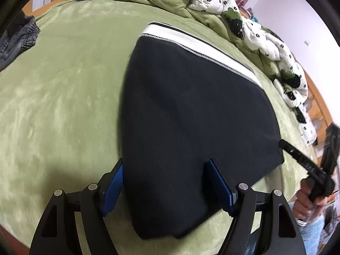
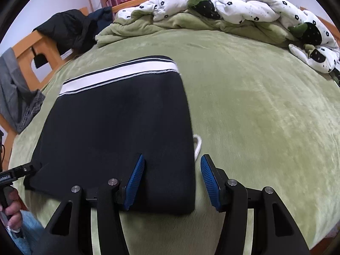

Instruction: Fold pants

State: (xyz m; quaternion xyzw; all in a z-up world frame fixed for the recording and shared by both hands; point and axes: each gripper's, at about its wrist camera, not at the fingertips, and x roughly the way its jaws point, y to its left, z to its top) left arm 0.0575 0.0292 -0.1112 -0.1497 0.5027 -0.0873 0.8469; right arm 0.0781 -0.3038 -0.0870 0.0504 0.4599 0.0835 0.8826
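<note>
Dark pants (image 1: 191,116), already folded flat in the middle of the green bed (image 1: 63,106), look soft, limp and light, best pinched at the near corners; left gripper (image 1: 164,186) and right gripper (image 2: 172,182) both released, straddling those corners.

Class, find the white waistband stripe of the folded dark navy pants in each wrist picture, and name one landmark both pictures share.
Left wrist: white waistband stripe runs diagonally, upper centre-right, along the pants' far edge.
Right wrist: white waistband stripe lies left of centre, upper middle.
Shared landmark: the crumpled white flower-print quilt beyond the pants.
</note>
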